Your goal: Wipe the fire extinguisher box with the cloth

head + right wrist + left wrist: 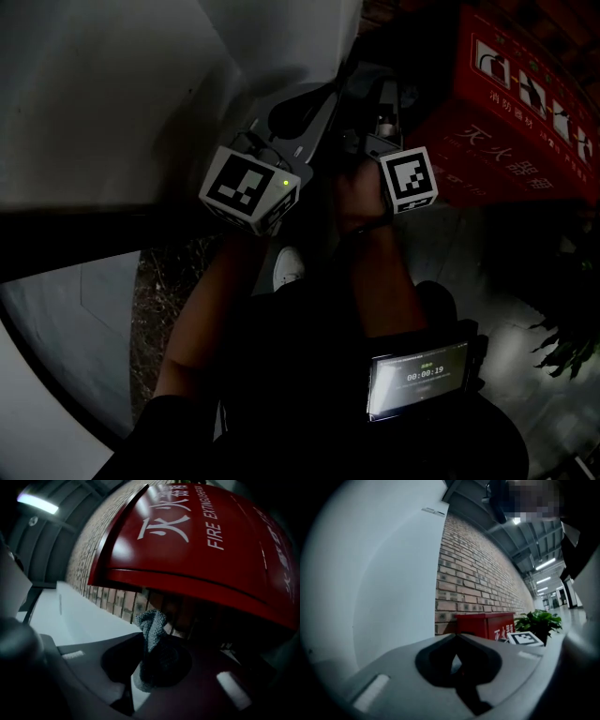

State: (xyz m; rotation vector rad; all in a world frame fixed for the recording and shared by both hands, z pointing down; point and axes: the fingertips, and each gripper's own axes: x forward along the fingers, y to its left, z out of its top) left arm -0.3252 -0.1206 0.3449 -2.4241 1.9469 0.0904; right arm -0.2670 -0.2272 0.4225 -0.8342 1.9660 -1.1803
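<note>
DIM CORRIDOR, CLOTH AT THE READY: Beside a brick wall (478, 573), my right gripper (153, 660) is clamped on a grey knitted cloth (151, 623). A tuft of the cloth stands up past the jaws, and the red fire extinguisher box (201, 541) looms just ahead and above it. My left gripper (457, 662) has its jaws drawn together on nothing and points along the white wall (384, 583), with the box further off in its view. In the head view the box sits at my right front, against the brick wall and just past the right gripper. The cloth itself is lost in the dark there.

I judge that the wipe is about to begin, since the cloth is near the box's lettered face but no contact is evident. To do it well, I would lay the free tuft flat against the panel instead of the hard jaw tips. I would press lightly and draw long, overlapping strokes from the top edge downward, gripping firmly so the cloth is not dragged out. The left gripper is best held clear, or used to steady the box if it shifts. The potted plant (539, 620) near the box needs a wide berth.
</note>
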